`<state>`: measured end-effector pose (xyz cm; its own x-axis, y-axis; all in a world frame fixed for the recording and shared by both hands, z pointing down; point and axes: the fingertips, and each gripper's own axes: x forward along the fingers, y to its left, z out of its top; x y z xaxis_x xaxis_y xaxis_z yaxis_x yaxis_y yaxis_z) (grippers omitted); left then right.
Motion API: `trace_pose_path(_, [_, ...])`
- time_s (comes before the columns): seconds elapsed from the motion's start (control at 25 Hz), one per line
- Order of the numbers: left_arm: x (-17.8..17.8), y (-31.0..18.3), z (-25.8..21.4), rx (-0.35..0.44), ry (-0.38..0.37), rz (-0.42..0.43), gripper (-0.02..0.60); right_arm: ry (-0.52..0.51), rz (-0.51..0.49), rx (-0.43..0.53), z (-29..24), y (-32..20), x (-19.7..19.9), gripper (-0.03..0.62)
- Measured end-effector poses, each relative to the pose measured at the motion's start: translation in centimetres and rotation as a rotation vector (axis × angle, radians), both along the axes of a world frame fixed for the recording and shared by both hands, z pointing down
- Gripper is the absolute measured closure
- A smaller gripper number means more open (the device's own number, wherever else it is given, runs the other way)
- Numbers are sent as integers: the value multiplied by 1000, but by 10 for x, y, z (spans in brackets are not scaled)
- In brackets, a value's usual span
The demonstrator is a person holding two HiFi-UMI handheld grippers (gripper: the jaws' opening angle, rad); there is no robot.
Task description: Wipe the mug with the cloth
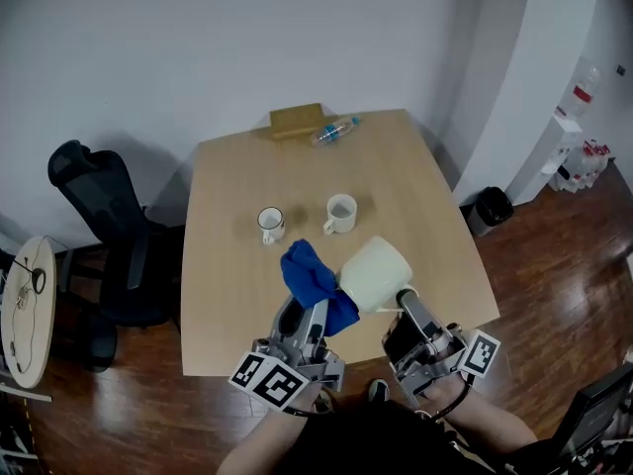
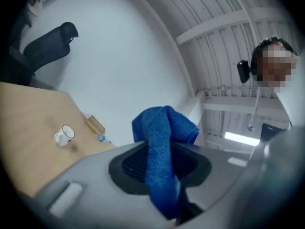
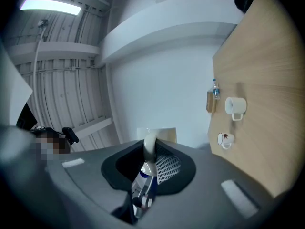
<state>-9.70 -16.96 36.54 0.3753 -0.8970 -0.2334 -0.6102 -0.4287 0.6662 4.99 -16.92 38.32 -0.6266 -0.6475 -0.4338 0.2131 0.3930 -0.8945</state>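
Note:
A cream mug (image 1: 376, 274) hangs in the air above the table's near edge, lying on its side. My right gripper (image 1: 407, 299) is shut on its handle (image 3: 149, 144), which shows between the pads in the right gripper view. My left gripper (image 1: 307, 310) is shut on a blue cloth (image 1: 315, 283). The cloth (image 2: 159, 151) bunches up past the fingertips and touches the mug's left side in the head view. Both grippers point slightly upward.
On the wooden table (image 1: 237, 295) stand a small white mug with a dark rim (image 1: 271, 224) and a white mug (image 1: 339, 213). A wooden block (image 1: 297, 120) and a plastic bottle (image 1: 334, 132) lie at the far edge. A black office chair (image 1: 109, 226) stands at the left.

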Motion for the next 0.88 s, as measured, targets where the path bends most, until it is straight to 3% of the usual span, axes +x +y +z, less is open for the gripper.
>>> trace_pose_path(0.08, [-4,-2,-11,22,23,18,468,30,-1,-19,11,2,-1,542])
trace_pose_path(0.2, [24,11,-14,32,34,96,466,35,26,-66,24,-11,-1,542])
trace_pose_path(0.32, [49,20,7,-16,26,151,466,8,45,-63,17,-18,3,540])
trace_pose_path(0.44, [36,16,32,-87,-30,130,468,20,47,-17,7,-19,9,542])
trace_pose_path(0.56, [8,11,61,-159,-216,87,468,153,61,66,4,-18,14,542])
trace_pose_path(0.76, [-47,10,123,-311,-732,87,468,645,124,265,34,-21,28,542])
trace_pose_path(0.88, [-68,10,158,-408,-853,146,466,859,120,341,64,-25,31,542])
